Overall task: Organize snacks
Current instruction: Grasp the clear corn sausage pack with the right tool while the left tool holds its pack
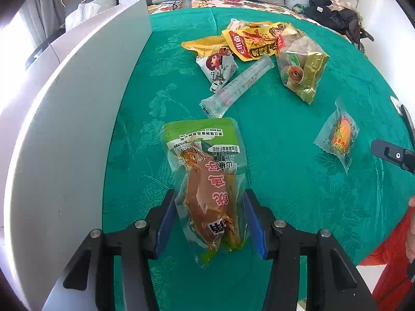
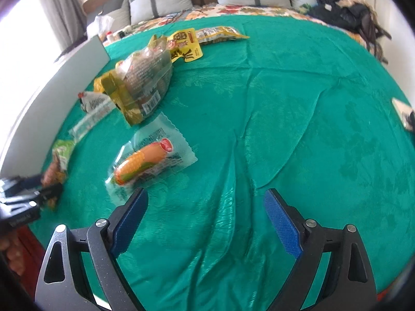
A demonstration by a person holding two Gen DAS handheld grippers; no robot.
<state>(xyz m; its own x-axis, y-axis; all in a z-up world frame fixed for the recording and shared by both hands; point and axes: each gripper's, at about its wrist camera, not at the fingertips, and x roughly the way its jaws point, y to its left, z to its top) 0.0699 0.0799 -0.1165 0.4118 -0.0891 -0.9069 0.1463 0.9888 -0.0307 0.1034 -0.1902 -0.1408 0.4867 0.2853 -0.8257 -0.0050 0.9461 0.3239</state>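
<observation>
Left wrist view, gripper: the left gripper sits at bottom centre, its blue pads closed in on a green-topped snack pack, one pad pressing each long edge.
Left wrist view, held pack: clear wrapper, brown contents, red lettering; its green end points up the frame, its lower end hangs just past the pads, over the green cloth.
Left wrist view, white box wall: a tall white panel fills the left side, just beside the held pack.
Left wrist view, pile: in the upper centre lie yellow packets, a white cartoon packet, a long clear tube pack and a gold-edged bag, all touching or overlapping.
Left wrist view, corn snack: the corn snack pack lies alone at right, well apart from the left gripper.
Left wrist view, right edge: a black finger of the other gripper pokes in near the corn pack.

Right wrist view, gripper: the right gripper stands wide, nothing between its pads, only cloth below.
Right wrist view, corn snack: the corn pack lies flat just above the left pad, outside the jaws; contact unclear.
Right wrist view, left edge: the left gripper shows blurred, with the green-topped pack in it.
</observation>
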